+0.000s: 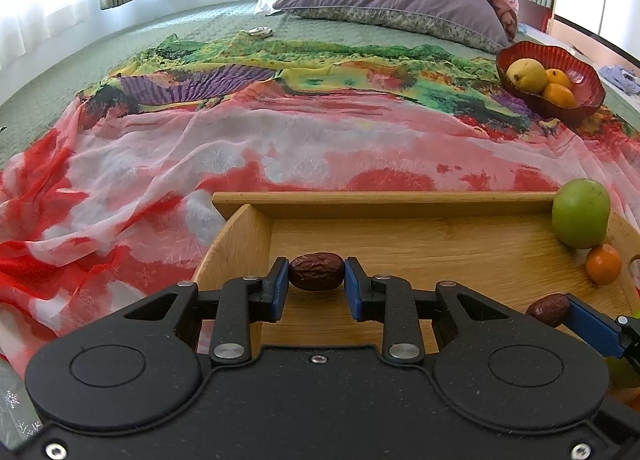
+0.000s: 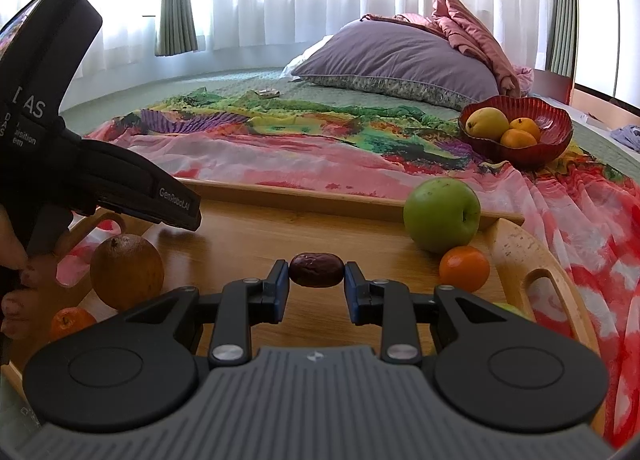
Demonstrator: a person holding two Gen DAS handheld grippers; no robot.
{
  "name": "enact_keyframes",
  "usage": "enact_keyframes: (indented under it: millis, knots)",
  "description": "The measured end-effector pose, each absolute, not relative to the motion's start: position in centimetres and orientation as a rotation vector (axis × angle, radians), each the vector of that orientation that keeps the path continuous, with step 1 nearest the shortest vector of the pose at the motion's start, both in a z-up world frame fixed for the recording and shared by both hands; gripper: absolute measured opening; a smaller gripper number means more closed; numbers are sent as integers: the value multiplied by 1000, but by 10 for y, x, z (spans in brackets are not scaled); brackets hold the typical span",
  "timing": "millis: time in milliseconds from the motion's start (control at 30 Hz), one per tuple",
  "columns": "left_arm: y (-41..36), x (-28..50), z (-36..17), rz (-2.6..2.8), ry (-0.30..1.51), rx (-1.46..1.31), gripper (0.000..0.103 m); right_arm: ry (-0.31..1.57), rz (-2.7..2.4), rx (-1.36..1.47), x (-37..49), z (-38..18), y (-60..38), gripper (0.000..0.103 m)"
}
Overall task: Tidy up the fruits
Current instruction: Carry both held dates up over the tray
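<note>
Each gripper has a dried red date pinched end to end between its blue fingers, closed just far enough to clamp it: the left gripper (image 1: pixel 316 278) holds one date (image 1: pixel 316 271) above the wooden tray (image 1: pixel 384 202), and the right gripper (image 2: pixel 316 278) holds another date (image 2: pixel 316 269) over the tray's middle. Both fruits are gripped by their tips, probably so the wrinkled skin does not slip. On the tray, a green apple (image 2: pixel 442 214) sits at two o'clock of the right gripper with a small orange (image 2: pixel 464 269) touching it, and a brown fruit (image 2: pixel 126 270) lies at nine o'clock. The red bowl (image 2: pixel 554 128) on the bed, already holding a pear and two oranges, looks like the destination.
</note>
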State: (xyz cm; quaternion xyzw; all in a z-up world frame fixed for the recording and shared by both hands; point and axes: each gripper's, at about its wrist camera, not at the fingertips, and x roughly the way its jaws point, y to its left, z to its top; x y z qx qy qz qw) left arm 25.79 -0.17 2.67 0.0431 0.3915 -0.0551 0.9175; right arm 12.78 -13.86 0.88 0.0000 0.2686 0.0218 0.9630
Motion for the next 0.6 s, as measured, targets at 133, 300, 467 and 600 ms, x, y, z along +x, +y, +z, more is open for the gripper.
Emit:
enact_keyframes:
  millis: [133,300,467,600]
  knots:
    - [-1,258,25,-112,809,92,28,558,48,-6,130,8,-138,33]
    - [-1,259,24,-112,809,93,28,578,53,-14,132,7,-137,33]
    - [-1,259,24,-111,809,90,28,598,58,-22,134,6,-135,33]
    - [-1,259,24,-111,809,92,28,621,62,-26,137,5,-134,34]
